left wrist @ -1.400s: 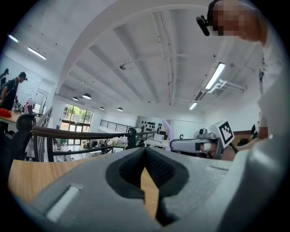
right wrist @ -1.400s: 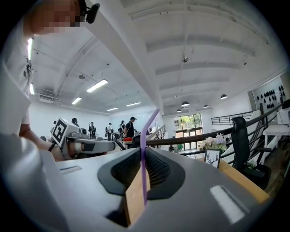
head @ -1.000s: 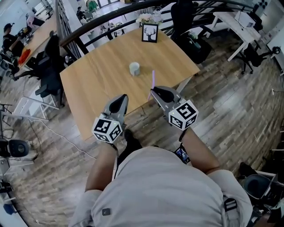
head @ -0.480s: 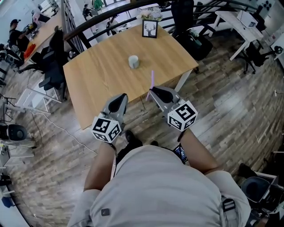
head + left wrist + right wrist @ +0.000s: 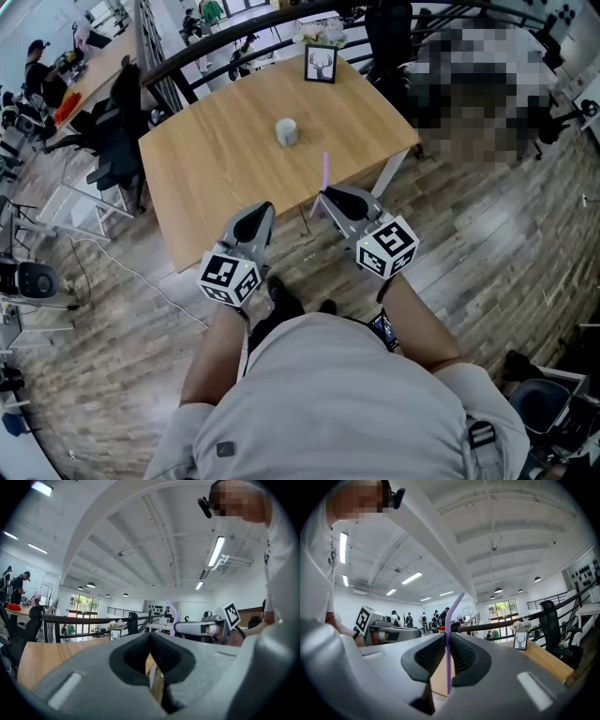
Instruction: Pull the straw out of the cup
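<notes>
1. The right claw [image 5: 448, 635] is clamped on the purple straw [image 5: 448, 620]. The straw stands upright between the pads. Its bent top rises above the tips and its lower end hangs free below them.
2. The left claw [image 5: 150, 636] has its jaws brought together with nothing between them. It is held level beside the right one and plays no part in the grip.
3. Over the last second both claws have drawn back a little toward the person. In the head view their tips now sit about at the near edge of the worktop [image 5: 211, 164], where a second ago they reached slightly further in over it. The straw leaned slightly half a second ago and now points straight up. The right claw's hold on it looks unchanged.
4. The cup [image 5: 287, 132] stands upright near the middle of the worktop with no straw in it. The gap between the cup and the straw has widened a little, and the two are now well apart.
5. Judged from this, the pull itself is done. The straw is clear of the cup and the cup has not tipped or been dragged along. What may remain is only setting the straw down or carrying it off.
6. Further out, a framed deer picture [image 5: 322, 67] stands at the worktop's far edge. Wooden floor [image 5: 469, 234] surrounds the worktop.
</notes>
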